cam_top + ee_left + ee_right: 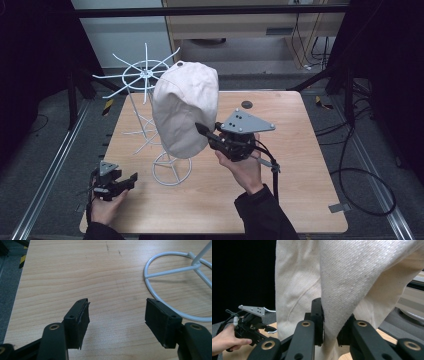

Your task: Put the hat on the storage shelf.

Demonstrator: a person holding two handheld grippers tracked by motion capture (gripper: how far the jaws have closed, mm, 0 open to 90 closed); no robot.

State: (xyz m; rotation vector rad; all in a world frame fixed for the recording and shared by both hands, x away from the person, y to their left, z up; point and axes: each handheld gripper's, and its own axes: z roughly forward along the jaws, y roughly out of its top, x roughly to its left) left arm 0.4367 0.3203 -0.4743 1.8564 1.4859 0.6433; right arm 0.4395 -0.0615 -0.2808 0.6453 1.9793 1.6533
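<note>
A cream cloth cap (185, 110) hangs over an arm of a white wire rack (145, 75) that stands on the wooden table (300, 150). My right gripper (201, 128) reaches the cap's lower right side from the right. In the right gripper view a hanging fold of the cap (342, 277) runs down between the jaws of the right gripper (330, 325), which stand narrowly apart around it. My left gripper (131, 179) rests low at the table's front left, open and holding nothing. The left gripper (117, 312) points at bare wood beside the rack's base ring (150, 287).
The rack's round base ring (171, 172) sits between the two hands. A small dark disc (246, 104) lies at the table's far edge. Cables (365, 175) trail over the floor on the right, and metal rails (50, 170) run along the table's sides.
</note>
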